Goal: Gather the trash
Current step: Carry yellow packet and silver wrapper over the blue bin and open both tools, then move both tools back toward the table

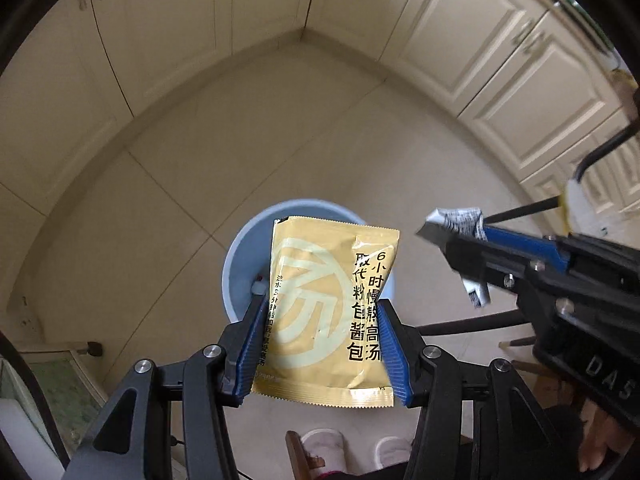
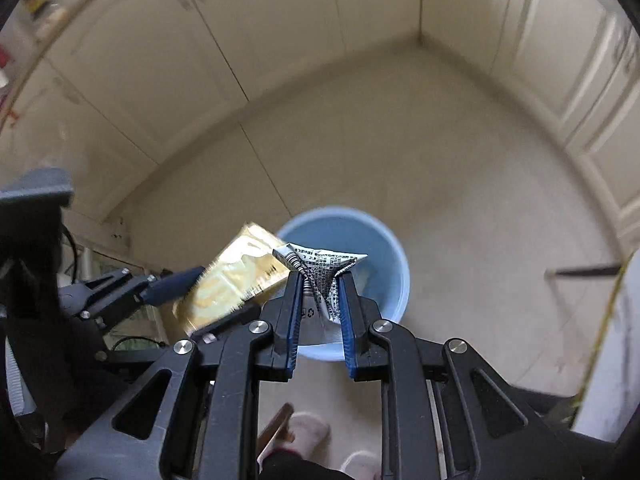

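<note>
My left gripper (image 1: 320, 304) is shut on a flat yellow sauce packet (image 1: 328, 312) with printed characters, pinched by its side edges. It hangs above a light blue bin (image 1: 244, 256) that stands on the floor. My right gripper (image 2: 320, 280) is shut on a crumpled silver wrapper (image 2: 320, 268) with black print, also over the blue bin (image 2: 380, 248). In the left wrist view the right gripper (image 1: 452, 240) comes in from the right with the wrapper (image 1: 456, 218). The right wrist view shows the left gripper (image 2: 208, 276) and the yellow packet (image 2: 232, 276) on the left, blurred.
Cream cabinet doors (image 1: 500, 52) ring a beige tiled floor (image 1: 240, 140). A person's slippered feet (image 1: 324, 452) stand near the bin. Dark chair legs (image 1: 472, 326) and a black rod (image 1: 532, 206) lie to the right. A glass-fronted unit (image 1: 60, 384) stands at the lower left.
</note>
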Motion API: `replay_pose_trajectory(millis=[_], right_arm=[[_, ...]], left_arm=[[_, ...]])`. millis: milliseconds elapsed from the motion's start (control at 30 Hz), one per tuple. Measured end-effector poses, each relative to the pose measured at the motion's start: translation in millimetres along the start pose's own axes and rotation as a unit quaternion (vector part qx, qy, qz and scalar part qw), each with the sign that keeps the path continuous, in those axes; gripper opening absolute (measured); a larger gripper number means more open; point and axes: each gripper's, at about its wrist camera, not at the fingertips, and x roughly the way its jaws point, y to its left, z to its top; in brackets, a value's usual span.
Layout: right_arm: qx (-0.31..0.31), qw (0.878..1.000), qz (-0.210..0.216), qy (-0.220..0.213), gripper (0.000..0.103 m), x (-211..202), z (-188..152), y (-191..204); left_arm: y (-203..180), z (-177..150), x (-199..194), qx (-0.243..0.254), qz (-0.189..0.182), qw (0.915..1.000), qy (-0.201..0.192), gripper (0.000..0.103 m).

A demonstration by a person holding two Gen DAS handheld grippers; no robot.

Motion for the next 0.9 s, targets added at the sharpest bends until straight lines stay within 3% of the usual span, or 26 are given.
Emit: replay_pose_trajectory(millis=[167, 267, 300, 500, 767, 900], right_arm=[[0.012, 0.999, 0.01, 0.03, 0.021, 44.5, 10.9, -9.9], [0.019, 0.999, 0.02, 0.038, 0.025, 58.9, 10.5, -16.7], [0.023, 0.999, 0.022, 0.039, 0.03, 61.1, 11.9, -20.9], [0.038, 0.997, 0.047, 0.038, 0.036, 67.8, 14.7, -20.1], [0.032, 0.997, 0.062, 0.012, 0.052, 38.0, 17.4, -8.5], [0.019, 0.998, 0.062, -0.012, 0.057, 5.8, 18.2, 8.7]], left_arm=[[4.8, 18.4, 32.1, -0.004, 0.005, 0.9993, 0.036, 0.052], [1.0, 32.0, 49.7, -0.007, 0.018, 0.9983, 0.055, 0.059], [2.0, 42.6, 51.9, -0.006, 0.021, 0.9981, 0.057, 0.06], [3.2, 60.8, 49.2, -0.019, 0.021, 0.9983, 0.05, 0.061], [7.2, 57.3, -2.8, -0.053, 0.031, 0.998, 0.008, 0.061], [2.6, 44.7, -47.5, -0.066, 0.063, 0.9954, -0.03, 0.061]])
